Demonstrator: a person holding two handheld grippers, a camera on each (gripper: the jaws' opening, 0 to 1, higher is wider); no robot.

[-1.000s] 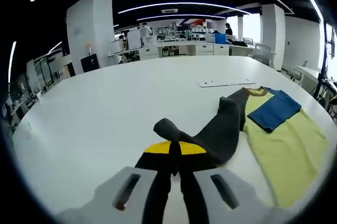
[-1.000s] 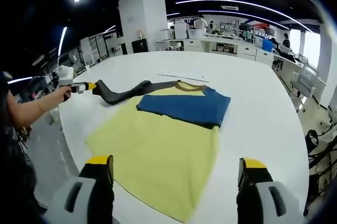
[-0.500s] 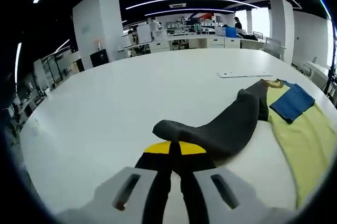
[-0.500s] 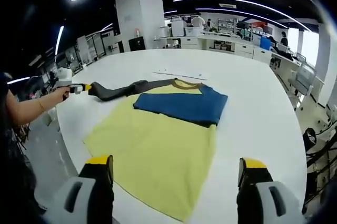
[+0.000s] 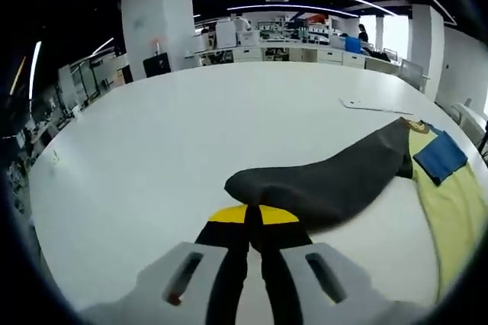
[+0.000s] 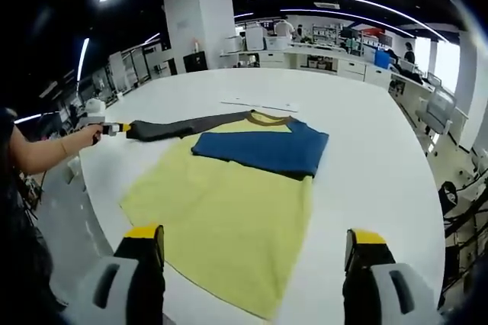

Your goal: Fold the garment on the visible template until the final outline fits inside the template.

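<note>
A yellow shirt lies flat on the white table. Its blue sleeve is folded across the chest. Its dark grey sleeve is stretched out straight to the left. My left gripper is shut on the cuff of the dark grey sleeve, which runs away to the right toward the yellow body. That left gripper appears at the left of the right gripper view, held by a hand. My right gripper stands open above the shirt's near hem, holding nothing.
A thin white template sheet lies on the table beyond the collar, also seen as template sheet. A person's arm reaches in at the left. Desks, cabinets and a white pillar stand far behind the table.
My left gripper has pulled the dark grey sleeve outward, so it went from bent and bunched to stretched nearly straight. The right gripper has stayed open in place.
</note>
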